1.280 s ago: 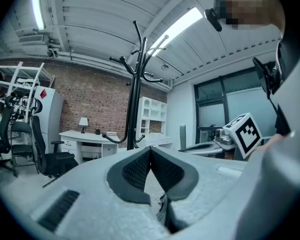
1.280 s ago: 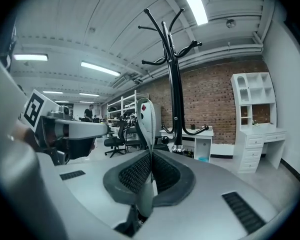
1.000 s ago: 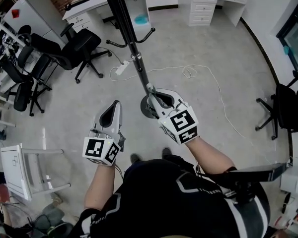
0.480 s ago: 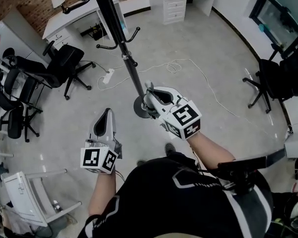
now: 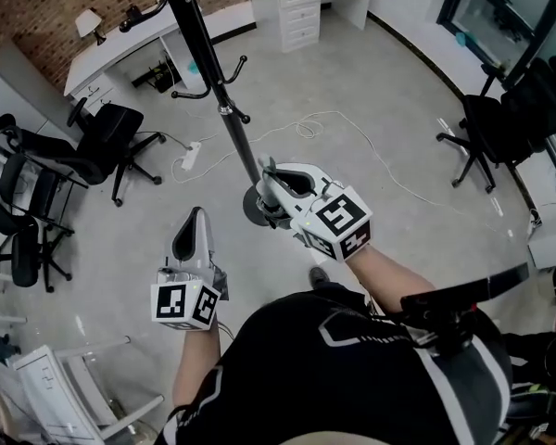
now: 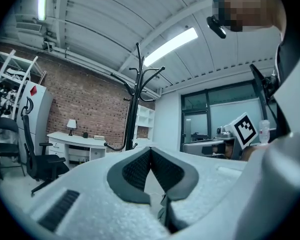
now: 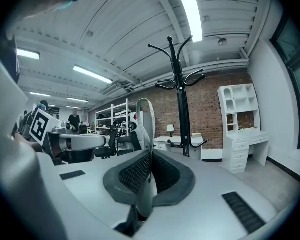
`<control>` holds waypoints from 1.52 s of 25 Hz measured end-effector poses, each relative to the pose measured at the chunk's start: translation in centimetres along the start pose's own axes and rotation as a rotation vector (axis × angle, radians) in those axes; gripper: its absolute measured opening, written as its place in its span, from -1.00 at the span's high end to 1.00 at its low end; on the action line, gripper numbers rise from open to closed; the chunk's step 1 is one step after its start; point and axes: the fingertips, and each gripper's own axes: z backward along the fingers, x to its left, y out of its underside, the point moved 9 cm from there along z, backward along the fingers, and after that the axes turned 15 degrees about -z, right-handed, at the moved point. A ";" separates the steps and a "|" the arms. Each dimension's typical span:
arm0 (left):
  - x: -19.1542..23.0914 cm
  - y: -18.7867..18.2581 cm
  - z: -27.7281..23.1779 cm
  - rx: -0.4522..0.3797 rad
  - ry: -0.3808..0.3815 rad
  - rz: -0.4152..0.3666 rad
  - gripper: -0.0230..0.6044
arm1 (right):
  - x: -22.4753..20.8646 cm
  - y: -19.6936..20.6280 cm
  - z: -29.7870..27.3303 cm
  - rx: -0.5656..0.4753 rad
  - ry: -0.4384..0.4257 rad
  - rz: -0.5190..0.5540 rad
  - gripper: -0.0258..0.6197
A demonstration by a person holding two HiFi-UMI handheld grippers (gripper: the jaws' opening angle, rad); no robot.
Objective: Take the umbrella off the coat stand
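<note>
A: Whereabouts of umbrella?

B: Seen only by the umbrella strap (image 7: 152,120): pale loop, pinched tight between pads of right gripper (image 7: 150,154), standing up past the tips. Can't see rest of umbrella in any view. Looks clear of hooks (image 7: 165,87) on coat stand (image 7: 182,119), w/ the stand well apart beyond the tips.

A: And left gripper (image 6: 150,149)?

B: Closed on nothing, tips touching, off to left of the right one.

A: Step in hand, prob.?

B: Carrying away, by the look of it; lift-off seemingly done. Hold pinch firm: thin strap, apt to slip w/ a jerk. Draw back smooth & level, away from pole (image 5: 224,109) & base (image 5: 248,213). No swinging, for risk of snagging a hook. Bring left in to steady the load if swaying.
</note>
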 end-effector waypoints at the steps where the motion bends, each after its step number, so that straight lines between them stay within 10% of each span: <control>1: 0.3 -0.1 0.2 -0.003 -0.007 -0.001 0.90 | 0.3 -0.1 -0.1 -0.002 0.000 0.002 0.89; 38: -1.5 -0.7 0.5 -0.011 -0.024 0.009 0.90 | 0.6 -0.8 1.4 -0.011 -0.031 0.039 0.89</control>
